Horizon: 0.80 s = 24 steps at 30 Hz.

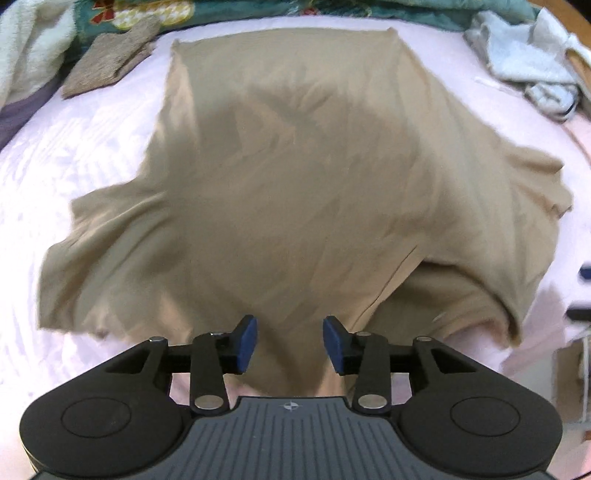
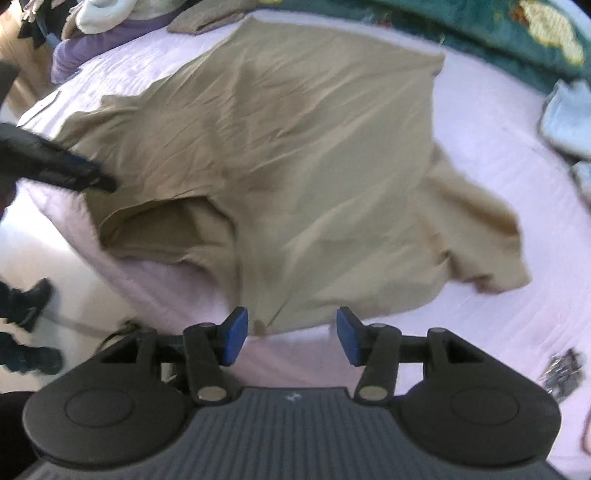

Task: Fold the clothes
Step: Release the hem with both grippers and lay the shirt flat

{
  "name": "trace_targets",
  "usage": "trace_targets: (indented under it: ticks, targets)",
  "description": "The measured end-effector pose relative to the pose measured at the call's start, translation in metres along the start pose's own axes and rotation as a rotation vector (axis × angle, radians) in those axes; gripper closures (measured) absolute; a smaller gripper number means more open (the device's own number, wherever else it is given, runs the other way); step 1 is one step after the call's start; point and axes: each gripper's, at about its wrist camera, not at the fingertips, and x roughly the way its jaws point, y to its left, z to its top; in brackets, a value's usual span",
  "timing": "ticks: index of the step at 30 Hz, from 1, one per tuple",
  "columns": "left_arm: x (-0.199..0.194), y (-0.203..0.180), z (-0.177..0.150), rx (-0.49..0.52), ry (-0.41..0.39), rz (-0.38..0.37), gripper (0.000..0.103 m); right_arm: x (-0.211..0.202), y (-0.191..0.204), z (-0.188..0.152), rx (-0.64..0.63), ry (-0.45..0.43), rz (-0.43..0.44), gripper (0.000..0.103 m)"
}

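Your tan shirt (image 1: 295, 177) lay spread on the bed (image 1: 92, 147), unfolded (one near edge rumpled under); your left gripper (image 1: 290, 343) and right gripper (image 2: 291, 336) hovered spread, holding nothing.

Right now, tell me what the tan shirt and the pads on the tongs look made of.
Tan shirt: thin soft knit, probably cotton jersey, matte; it drapes in fine wrinkles. Pads on the left tongs: smooth blue rubber or plastic, slight sheen; which one is unclear.

We see a bed (image 1: 92, 147) under a pale pink sheet, a green patterned quilt (image 1: 221, 14) along the frame's top, pale floor (image 2: 74, 295) lower left.
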Motion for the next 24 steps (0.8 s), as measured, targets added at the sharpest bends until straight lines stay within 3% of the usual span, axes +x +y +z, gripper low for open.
trace_targets:
  ticks: [5, 8, 12, 17, 21, 24]
  targets:
    - [-0.009, 0.015, -0.021, 0.027, 0.06, 0.025, 0.055, 0.01, -0.016, 0.001, 0.033, 0.015, -0.051, 0.05]
    - [-0.005, 0.029, -0.025, -0.017, 0.079, 0.053, 0.055, 0.014, -0.058, -0.002, 0.229, 0.011, -0.077, 0.05]
    - [-0.005, 0.031, -0.011, -0.044, 0.048, 0.058, 0.055, 0.016, -0.114, -0.001, 0.479, -0.044, -0.093, 0.05]
    - [-0.004, -0.021, 0.021, 0.081, 0.027, 0.088, 0.055, 0.021, -0.143, 0.008, 0.593, -0.091, -0.128, 0.05]
    - [-0.004, -0.083, 0.053, 0.185, 0.0, 0.03, 0.052, 0.02, -0.151, 0.012, 0.578, -0.092, -0.142, 0.05]
    - [-0.003, -0.109, 0.068, 0.196, -0.003, -0.02, 0.05, 0.018, -0.17, 0.01, 0.663, -0.115, -0.11, 0.05]
